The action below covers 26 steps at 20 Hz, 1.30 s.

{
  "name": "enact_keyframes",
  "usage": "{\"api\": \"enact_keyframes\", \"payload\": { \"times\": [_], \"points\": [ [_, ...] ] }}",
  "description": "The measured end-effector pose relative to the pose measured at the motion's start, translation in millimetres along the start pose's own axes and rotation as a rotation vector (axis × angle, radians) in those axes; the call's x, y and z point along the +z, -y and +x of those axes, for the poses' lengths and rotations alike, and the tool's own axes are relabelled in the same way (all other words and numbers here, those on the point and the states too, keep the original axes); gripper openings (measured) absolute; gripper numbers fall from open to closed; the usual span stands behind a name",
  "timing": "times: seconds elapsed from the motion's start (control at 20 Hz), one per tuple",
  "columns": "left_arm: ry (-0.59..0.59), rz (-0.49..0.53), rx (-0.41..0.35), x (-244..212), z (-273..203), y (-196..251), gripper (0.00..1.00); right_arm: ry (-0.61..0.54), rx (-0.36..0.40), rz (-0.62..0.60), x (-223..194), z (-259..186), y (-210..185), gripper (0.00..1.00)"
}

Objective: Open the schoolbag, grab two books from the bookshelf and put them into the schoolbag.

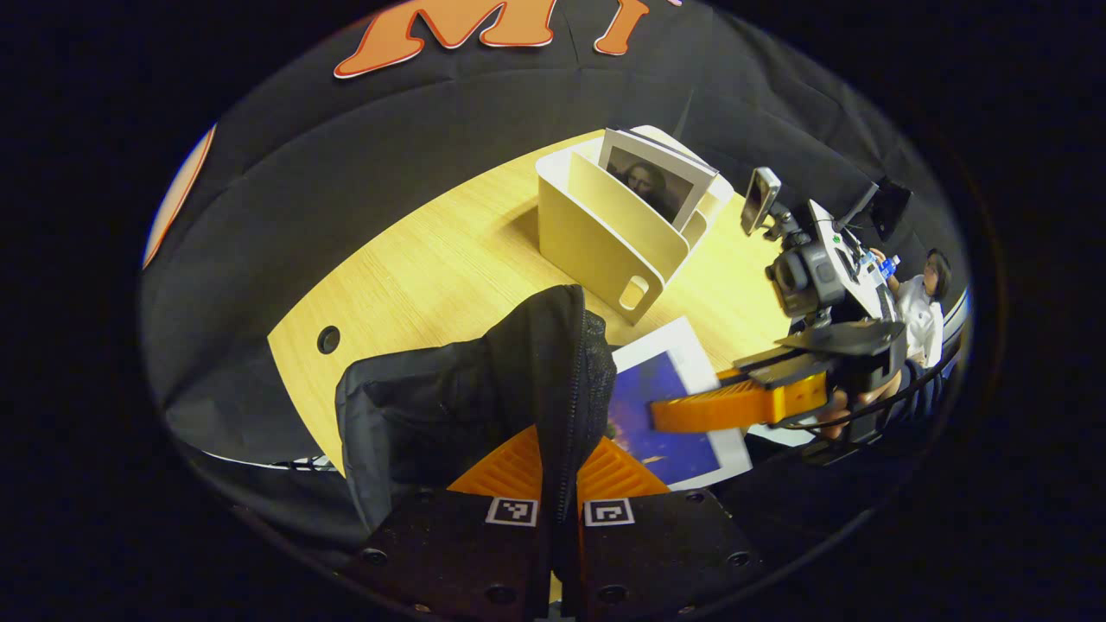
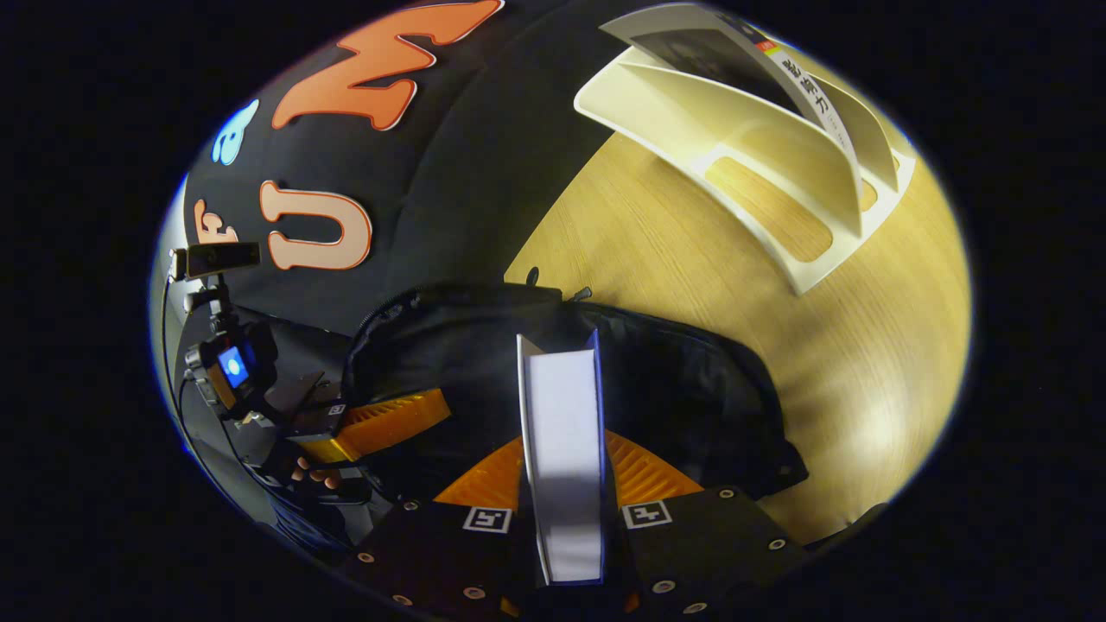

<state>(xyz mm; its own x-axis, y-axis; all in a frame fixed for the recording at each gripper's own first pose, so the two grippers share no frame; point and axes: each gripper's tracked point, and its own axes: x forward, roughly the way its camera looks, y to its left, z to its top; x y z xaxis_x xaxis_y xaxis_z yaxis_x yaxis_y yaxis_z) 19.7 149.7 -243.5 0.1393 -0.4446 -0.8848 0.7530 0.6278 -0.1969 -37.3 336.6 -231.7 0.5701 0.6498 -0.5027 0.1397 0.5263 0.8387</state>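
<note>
**Book held over the open schoolbag**

On the wooden table [image 1: 415,285], everything is placed here relative to the black schoolbag [image 1: 432,406], which lies near the table's front edge. In the right gripper view the schoolbag [image 2: 691,389] is seen with its mouth gaping, and the table [image 2: 864,363] stretches away behind it.

Well behind the schoolbag, the cream bookshelf [image 1: 596,233] is seen standing on the table, with one book [image 1: 652,177] bearing a portrait cover propped upright in a rear slot. In the right gripper view the bookshelf [image 2: 760,147] appears beyond the schoolbag, with the same book [image 2: 734,52] in it.

A second book [image 1: 670,406], blue-covered with a white border, is held just beside the schoolbag's raised edge. It is clamped between both fingers of the right gripper [image 1: 691,410]. In the right gripper view this book [image 2: 562,441] is seen edge-on directly above the schoolbag's opening, pinched by the right gripper [image 2: 566,471].

The schoolbag's zippered rim is pinched between the fingers of the left gripper [image 1: 557,471] and lifted. In the right gripper view the left gripper [image 2: 389,423] is seen at the schoolbag's near side.
</note>
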Motion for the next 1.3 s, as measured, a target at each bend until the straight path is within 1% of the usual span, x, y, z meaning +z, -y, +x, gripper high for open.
{"api": "enact_keyframes", "payload": {
  "times": [0.25,0.45,0.65,0.75,0.85,0.9,1.0,1.05,1.1,1.3],
  "points": [
    [0.012,-0.029,-0.002,-5,5,4,0.06,0.069,0.021,0.011,10,26,-7,0.31],
    [0.011,-0.042,-0.006,-5,8,12,0.06,0.093,0.034,0.031,3,40,-6,0.33],
    [0.012,-0.039,-0.005,-6,12,14,0.06,0.076,0.014,0.056,-8,51,3,0.36],
    [0.008,-0.035,-0.010,-6,13,18,0.06,0.070,0.002,0.054,-14,55,6,0.39],
    [0.010,-0.039,-0.014,-4,14,18,0.06,0.053,-0.001,0.056,-16,55,5,0.42],
    [0.014,-0.049,-0.006,-5,14,14,0.06,0.055,0.002,0.056,-15,52,5,0.42],
    [0.030,-0.081,-0.001,-4,12,7,0.06,0.124,0.012,0.074,-1,41,7,0.40],
    [0.035,-0.093,-0.008,-4,12,8,0.06,0.168,0.022,0.080,7,37,8,0.35],
    [0.039,-0.099,-0.012,-5,13,8,0.06,0.182,0.038,0.092,15,32,5,0.35],
    [0.050,-0.104,-0.015,-3,14,14,0.06,0.229,0.122,0.162,17,26,0,0.34]
  ]
}}
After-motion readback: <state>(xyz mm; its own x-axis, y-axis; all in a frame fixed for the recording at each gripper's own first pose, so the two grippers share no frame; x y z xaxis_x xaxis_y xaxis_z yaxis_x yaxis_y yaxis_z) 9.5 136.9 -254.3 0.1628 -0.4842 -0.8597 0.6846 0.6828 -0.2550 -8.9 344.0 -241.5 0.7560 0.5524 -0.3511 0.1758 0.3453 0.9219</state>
